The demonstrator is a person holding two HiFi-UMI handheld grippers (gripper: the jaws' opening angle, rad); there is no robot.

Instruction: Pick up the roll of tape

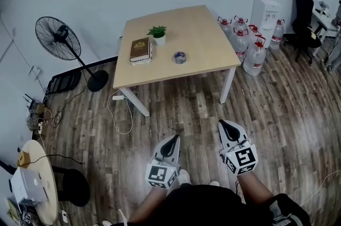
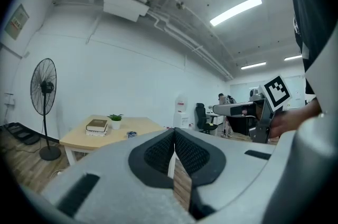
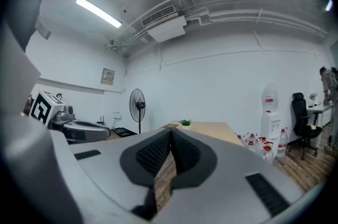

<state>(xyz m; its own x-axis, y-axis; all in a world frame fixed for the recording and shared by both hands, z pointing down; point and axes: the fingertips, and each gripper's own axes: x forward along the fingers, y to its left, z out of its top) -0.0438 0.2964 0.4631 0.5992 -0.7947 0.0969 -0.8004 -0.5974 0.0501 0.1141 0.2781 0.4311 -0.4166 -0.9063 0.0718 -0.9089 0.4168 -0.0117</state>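
Note:
The roll of tape (image 1: pixel 180 57) lies flat near the middle of a light wooden table (image 1: pixel 208 33), small and bluish; in the left gripper view the tape (image 2: pixel 131 134) shows far off on the table. Both grippers are held low in front of the person, well short of the table. My left gripper (image 1: pixel 170 140) is shut with nothing in it, its pads (image 2: pixel 163 150) meeting at the tip. My right gripper (image 1: pixel 228 126) is shut and empty too, pads (image 3: pixel 161 151) pressed together.
On the table stand a brown book (image 1: pixel 140 50) and a small potted plant (image 1: pixel 158 34). A floor fan (image 1: pixel 59 39) stands left of the table. Water bottles (image 1: pixel 244 41) and a dispenser (image 1: pixel 265 3) crowd its right side. Cables (image 1: pixel 120 107) lie on the wood floor.

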